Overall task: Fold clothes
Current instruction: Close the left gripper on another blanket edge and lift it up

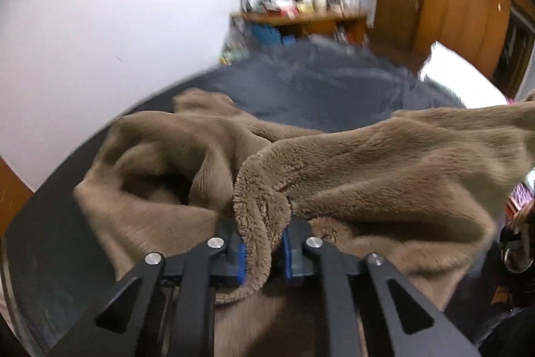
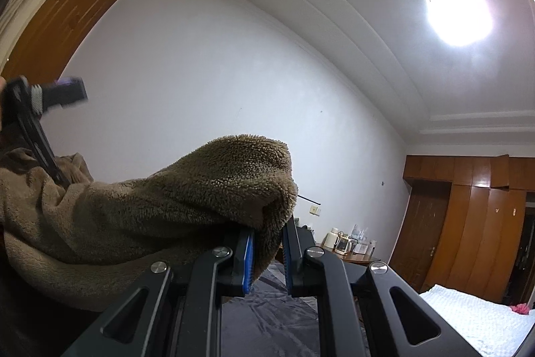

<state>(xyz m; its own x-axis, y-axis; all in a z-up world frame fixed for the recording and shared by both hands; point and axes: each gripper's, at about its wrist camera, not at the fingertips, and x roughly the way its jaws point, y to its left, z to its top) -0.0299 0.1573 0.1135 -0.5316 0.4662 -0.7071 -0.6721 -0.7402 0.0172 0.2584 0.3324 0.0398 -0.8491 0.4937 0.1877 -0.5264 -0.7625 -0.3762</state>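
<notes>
A brown fleece garment (image 1: 384,163) is held up above a dark grey sheet (image 1: 317,89). My left gripper (image 1: 264,253) is shut on a bunched edge of the fleece, which hangs down between its blue pads. My right gripper (image 2: 267,256) is shut on another fold of the same brown fleece garment (image 2: 200,189), lifted high and tilted toward the ceiling. The cloth stretches to the left of the right gripper, where the other gripper's black frame (image 2: 30,122) shows at the edge. In the left wrist view part of the garment lies crumpled on the sheet at the left.
A cluttered wooden shelf (image 1: 301,19) stands against the white wall behind the sheet. Wooden wardrobes (image 2: 468,216) and a door line the right side. A white quilted cover (image 2: 474,317) lies at the lower right, and a side table with kettles (image 2: 347,246) stands beyond.
</notes>
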